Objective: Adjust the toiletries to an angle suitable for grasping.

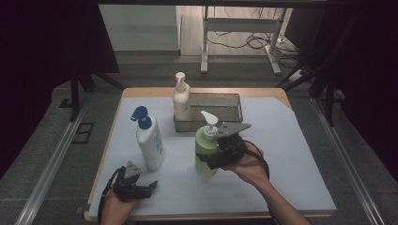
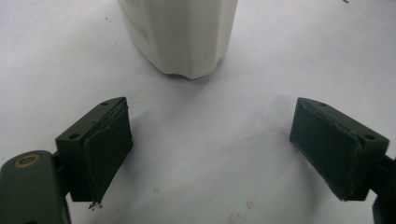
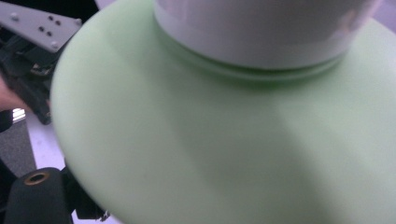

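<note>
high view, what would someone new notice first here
The green pump bottle near the table's middle stands out, with the right gripper clamped around its body; in the right gripper view that bottle looms pale green. To its left stands a white bottle with a blue spray top, and the left gripper rests below it with jaws wide apart. Behind, a white pump bottle stands at the left end of a clear tray.

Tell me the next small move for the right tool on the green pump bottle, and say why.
Probably lift the green pump bottle a little and carry it toward the grey bin. The right tool already clasps its body, and a white pump bottle already stands in that bin, which suggests the bottles are being gathered there.
</note>
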A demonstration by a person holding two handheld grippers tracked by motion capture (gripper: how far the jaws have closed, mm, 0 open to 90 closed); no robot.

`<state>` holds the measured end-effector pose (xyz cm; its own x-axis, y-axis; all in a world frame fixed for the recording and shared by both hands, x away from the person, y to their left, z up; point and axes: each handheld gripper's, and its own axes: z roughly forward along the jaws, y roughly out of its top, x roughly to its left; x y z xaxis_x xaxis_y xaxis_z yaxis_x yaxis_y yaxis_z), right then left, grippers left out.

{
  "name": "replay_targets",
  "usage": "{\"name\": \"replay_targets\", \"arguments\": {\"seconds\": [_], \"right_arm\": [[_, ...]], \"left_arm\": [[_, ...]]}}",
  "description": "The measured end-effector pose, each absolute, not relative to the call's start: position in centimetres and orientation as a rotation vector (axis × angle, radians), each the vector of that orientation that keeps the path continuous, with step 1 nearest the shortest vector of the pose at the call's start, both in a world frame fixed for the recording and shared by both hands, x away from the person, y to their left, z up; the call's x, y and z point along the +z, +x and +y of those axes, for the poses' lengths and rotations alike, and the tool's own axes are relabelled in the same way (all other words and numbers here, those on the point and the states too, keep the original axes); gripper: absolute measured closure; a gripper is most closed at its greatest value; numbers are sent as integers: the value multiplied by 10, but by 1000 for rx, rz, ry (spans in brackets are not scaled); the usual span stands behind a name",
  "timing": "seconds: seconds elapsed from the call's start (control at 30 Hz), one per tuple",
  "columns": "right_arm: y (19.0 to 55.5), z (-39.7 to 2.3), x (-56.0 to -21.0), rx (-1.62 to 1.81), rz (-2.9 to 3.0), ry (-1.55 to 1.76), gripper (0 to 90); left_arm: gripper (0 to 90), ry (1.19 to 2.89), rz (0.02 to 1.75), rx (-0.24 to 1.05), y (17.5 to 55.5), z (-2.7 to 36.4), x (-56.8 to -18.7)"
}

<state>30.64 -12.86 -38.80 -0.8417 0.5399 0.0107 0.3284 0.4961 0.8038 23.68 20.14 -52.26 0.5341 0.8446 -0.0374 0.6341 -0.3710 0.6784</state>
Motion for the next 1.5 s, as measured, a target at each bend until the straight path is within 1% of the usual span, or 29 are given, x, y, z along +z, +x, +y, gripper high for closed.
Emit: {"name": "replay_targets", "arguments": {"seconds": [0.7,1.2,1.5], "right_arm": [[357,-125,-355,1213,2394,820,115],[386,-113,-337,1216,2337,865,116],[401,-110,-333,1208,2314,889,116]], "left_arm": [[125,2127,1190,421,237,202,-523],[125,2127,1190,422,237,201,-523],[125,2126,1190,421,237,202,-523]]}}
